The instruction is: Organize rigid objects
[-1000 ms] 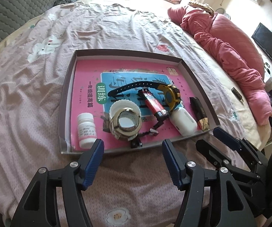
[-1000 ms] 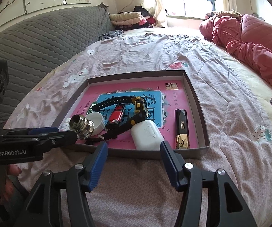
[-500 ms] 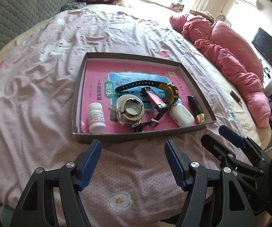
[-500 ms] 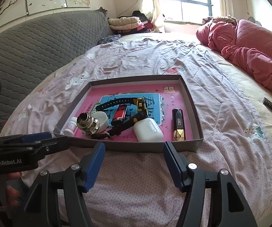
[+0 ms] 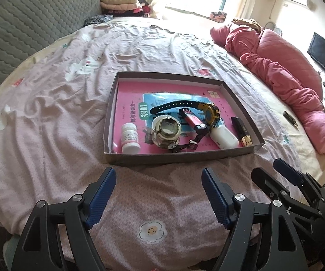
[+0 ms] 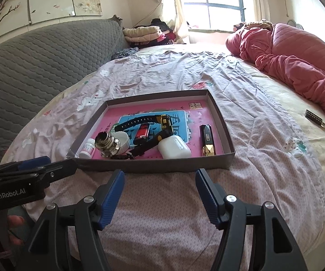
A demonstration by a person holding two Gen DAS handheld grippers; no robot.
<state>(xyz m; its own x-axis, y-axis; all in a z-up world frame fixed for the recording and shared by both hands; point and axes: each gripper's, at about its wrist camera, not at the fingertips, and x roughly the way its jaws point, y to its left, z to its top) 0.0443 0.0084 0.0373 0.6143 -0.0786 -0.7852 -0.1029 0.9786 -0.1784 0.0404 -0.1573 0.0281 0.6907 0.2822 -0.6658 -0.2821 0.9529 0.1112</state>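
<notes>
A shallow brown box (image 5: 178,157) (image 6: 153,166) lies on the bed with a pink book on its floor. In it are a white pill bottle (image 5: 129,138) (image 6: 87,151), a metal fitting on a white tape roll (image 5: 165,132) (image 6: 107,144), a black and yellow watch (image 5: 207,113) (image 6: 160,125), a red lighter (image 5: 193,120), a white case (image 5: 223,136) (image 6: 173,150) and a black and gold tube (image 5: 241,132) (image 6: 207,141). My left gripper (image 5: 157,186) and right gripper (image 6: 159,186) are open and empty, above the sheet in front of the box.
A red quilt (image 5: 286,76) (image 6: 298,52) lies along the right side of the bed. A small dark object (image 6: 314,117) lies on the sheet to the right. A grey padded headboard (image 6: 38,54) is on the left. Folded clothes (image 6: 144,33) are stacked by the window.
Both grippers have drawn back from the box and risen; the box looks smaller and farther. The objects in the box have not moved.
</notes>
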